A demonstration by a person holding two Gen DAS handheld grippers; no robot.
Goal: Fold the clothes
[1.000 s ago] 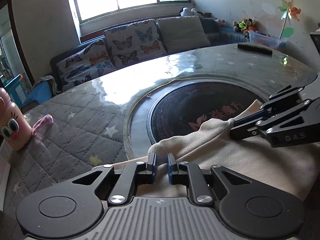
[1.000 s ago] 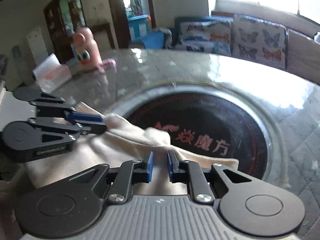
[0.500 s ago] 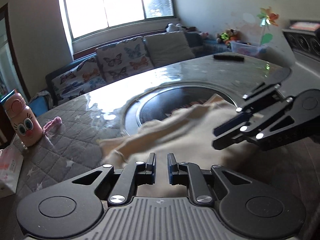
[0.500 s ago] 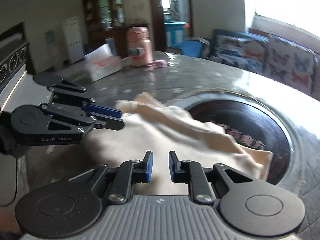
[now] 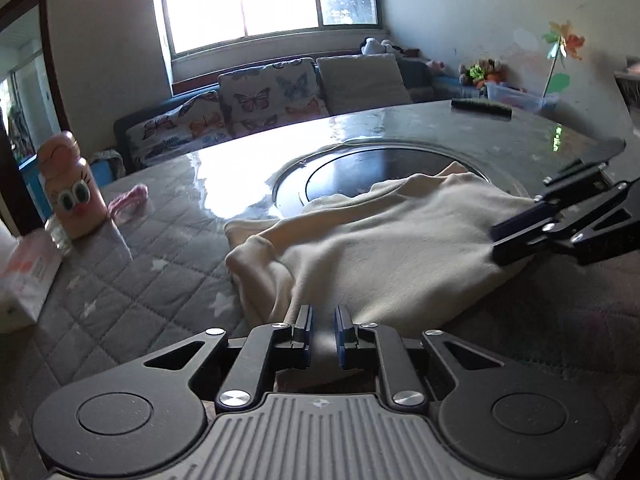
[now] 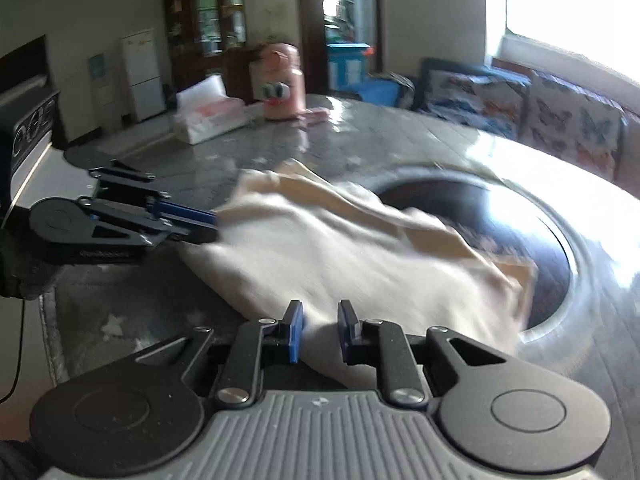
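A cream garment (image 5: 392,240) lies folded over on the quilted table, its far edge over the dark round inset; it also shows in the right wrist view (image 6: 340,252). My left gripper (image 5: 322,326) sits at the garment's near edge, jaws a narrow gap apart with cloth at the gap. It shows from the side in the right wrist view (image 6: 208,226). My right gripper (image 6: 318,330) is at the garment's other near edge, jaws slightly apart over cloth. It shows in the left wrist view (image 5: 504,244).
A pink cartoon bottle (image 5: 74,196) and a white tissue pack (image 5: 24,276) stand at the table's left. A dark round inset (image 5: 360,176) lies in the table's middle. A black remote (image 5: 482,106) lies at the far right. A sofa stands behind.
Both grippers pulled back toward the near table edge, drawing the garment's edge over itself and laying it down. The jaws of both stand a little wider apart than before.
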